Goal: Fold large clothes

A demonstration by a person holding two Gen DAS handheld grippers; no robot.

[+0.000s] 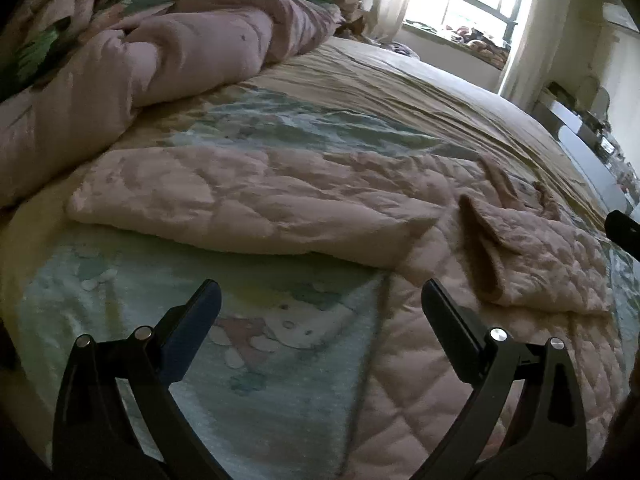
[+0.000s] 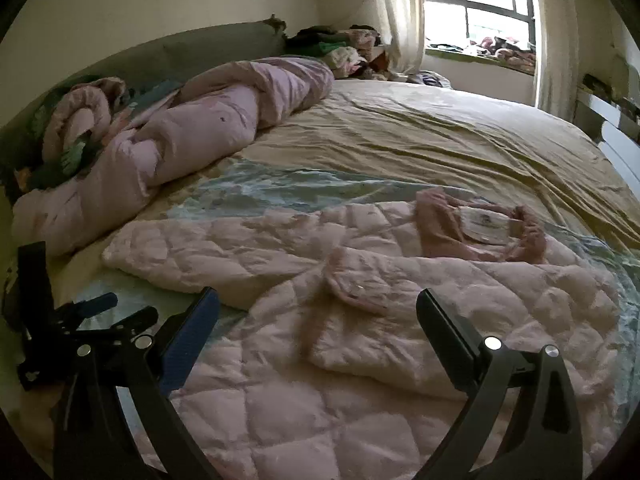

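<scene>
A pink quilted coat (image 2: 360, 364) lies spread on the bed, its collar (image 2: 480, 224) at the far end. One sleeve (image 2: 224, 256) stretches out to the left. The other sleeve (image 2: 400, 312) is folded across the body, cuff (image 2: 348, 280) pointing left. My right gripper (image 2: 318, 298) hovers open over the coat's body, holding nothing. My left gripper (image 1: 320, 292) is open above the bed by the coat's left edge, just short of the outstretched sleeve (image 1: 240, 208). It also shows in the right wrist view as the left gripper (image 2: 120, 310). The right gripper's tip (image 1: 624, 228) peeks in at the edge.
A rolled pink duvet (image 2: 180, 132) lies along the left side of the bed. The tan sheet (image 2: 440, 140) spreads beyond the coat. Piled clothes (image 2: 344, 48) sit at the far corner under a bright window (image 2: 480, 4). Furniture (image 1: 580, 140) stands beside the bed's right edge.
</scene>
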